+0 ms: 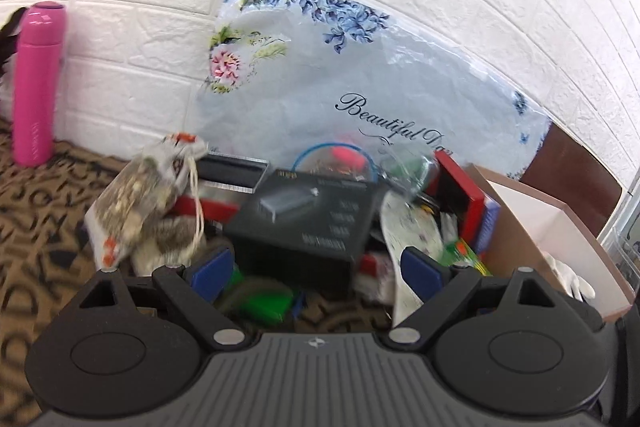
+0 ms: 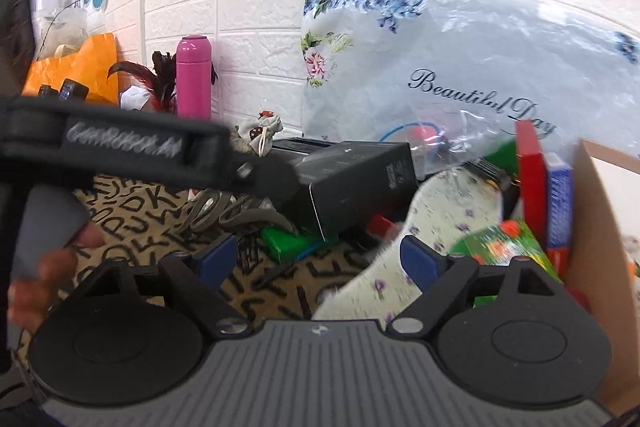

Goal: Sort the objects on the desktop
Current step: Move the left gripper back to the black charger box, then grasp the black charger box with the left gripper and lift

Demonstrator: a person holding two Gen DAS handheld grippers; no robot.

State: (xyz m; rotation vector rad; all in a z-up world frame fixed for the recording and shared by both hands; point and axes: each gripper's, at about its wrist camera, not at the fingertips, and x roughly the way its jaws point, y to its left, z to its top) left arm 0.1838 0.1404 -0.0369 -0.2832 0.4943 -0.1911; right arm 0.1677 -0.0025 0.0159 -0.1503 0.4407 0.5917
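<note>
A heap of desk clutter lies on a letter-patterned cloth (image 1: 44,227). In the left wrist view my left gripper (image 1: 316,267) is open, its blue pads wide apart. A black box (image 1: 308,219) lies just beyond them and a green box (image 1: 268,303) lies below. A drawstring pouch (image 1: 148,195) rests left of the black box. In the right wrist view my right gripper (image 2: 319,259) is open. A white floral insole (image 2: 440,211) runs past its right pad, and I cannot tell whether they touch. The left gripper (image 2: 276,183) reaches in from the left over the black box (image 2: 352,179), held by a hand (image 2: 52,267).
A flowered plastic bag (image 1: 360,87) leans on the white brick wall. A pink bottle (image 1: 36,83) stands at the left. An open cardboard box (image 1: 560,239) with a white glove (image 1: 568,279) sits at the right, beside a red box (image 2: 530,179). Scissors (image 2: 224,211) lie on the cloth.
</note>
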